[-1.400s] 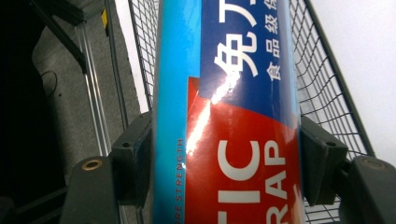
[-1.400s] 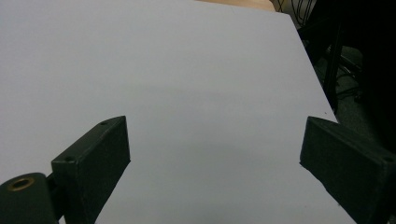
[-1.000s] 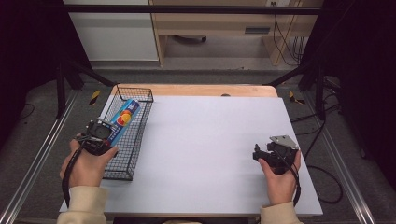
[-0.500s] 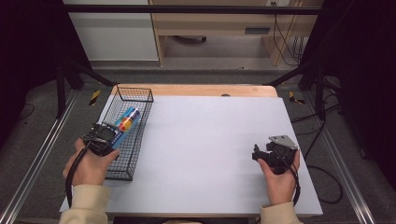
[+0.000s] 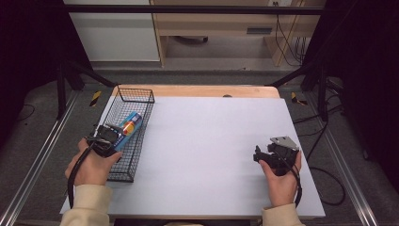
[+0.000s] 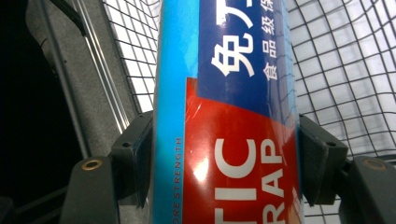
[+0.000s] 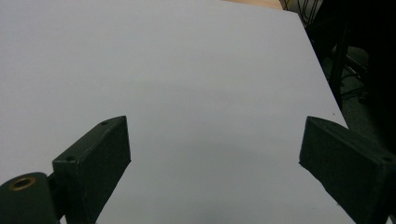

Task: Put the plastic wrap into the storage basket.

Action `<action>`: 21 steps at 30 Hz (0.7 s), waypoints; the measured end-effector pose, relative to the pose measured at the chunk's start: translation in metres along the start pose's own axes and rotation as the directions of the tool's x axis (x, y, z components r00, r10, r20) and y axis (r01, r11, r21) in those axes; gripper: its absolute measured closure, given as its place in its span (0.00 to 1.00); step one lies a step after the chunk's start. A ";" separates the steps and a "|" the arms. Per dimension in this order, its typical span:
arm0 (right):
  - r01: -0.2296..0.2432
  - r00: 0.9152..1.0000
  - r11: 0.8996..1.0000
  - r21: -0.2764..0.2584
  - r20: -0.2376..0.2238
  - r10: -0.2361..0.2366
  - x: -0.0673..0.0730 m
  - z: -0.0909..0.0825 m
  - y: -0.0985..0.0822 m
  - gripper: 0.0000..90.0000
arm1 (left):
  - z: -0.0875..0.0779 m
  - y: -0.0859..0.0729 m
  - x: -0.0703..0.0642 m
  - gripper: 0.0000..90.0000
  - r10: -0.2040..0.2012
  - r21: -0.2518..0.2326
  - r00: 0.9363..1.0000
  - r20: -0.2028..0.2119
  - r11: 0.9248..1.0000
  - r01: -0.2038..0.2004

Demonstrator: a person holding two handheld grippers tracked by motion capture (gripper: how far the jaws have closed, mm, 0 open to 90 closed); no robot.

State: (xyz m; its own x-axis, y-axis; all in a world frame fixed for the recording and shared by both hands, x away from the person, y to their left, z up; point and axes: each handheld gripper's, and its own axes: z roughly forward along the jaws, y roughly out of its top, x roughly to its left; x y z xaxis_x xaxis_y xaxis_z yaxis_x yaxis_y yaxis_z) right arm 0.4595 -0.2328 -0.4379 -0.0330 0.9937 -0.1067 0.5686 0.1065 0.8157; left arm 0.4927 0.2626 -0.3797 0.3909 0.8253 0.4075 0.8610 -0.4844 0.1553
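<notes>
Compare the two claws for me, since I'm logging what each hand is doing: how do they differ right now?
The left claw is shut on a blue and red box; the right claw is open with nothing between its jaws. The left claw sits over the wire basket at the table's left edge; the right claw rests over bare white table on the right. Both are hand-held with black jaws.

Box (image 5: 126,130) in basket (image 5: 141,136), table's (image 5: 207,141) left.

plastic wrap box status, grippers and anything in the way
Left gripper shut on plastic wrap box, over the wire basket. Right gripper open, nothing between jaws, above the table. Nothing in the way.
</notes>
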 end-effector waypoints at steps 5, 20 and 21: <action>0.001 1.000 1.000 -0.001 -0.003 -0.001 0.000 0.000 0.000 0.10 | 0.001 0.004 -0.001 0.36 0.007 0.010 1.000 0.006 1.000 -0.007; 0.004 1.000 1.000 0.005 -0.007 -0.004 0.001 0.001 0.000 0.10 | -0.002 0.002 -0.005 0.34 0.038 -0.009 0.999 -0.035 0.999 -0.039; 0.005 1.000 1.000 0.004 -0.008 -0.005 0.001 0.001 0.000 0.10 | -0.004 0.001 -0.005 0.32 0.032 -0.022 0.999 -0.041 0.999 -0.033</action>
State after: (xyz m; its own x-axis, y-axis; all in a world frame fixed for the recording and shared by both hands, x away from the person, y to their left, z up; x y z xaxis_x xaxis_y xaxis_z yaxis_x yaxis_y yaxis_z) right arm 0.4602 -0.2318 -0.4388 -0.0420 0.9935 -0.1060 0.5717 0.1109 0.8129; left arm 0.4906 0.2566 -0.3776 0.4044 0.7971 0.4484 0.8405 -0.5172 0.1615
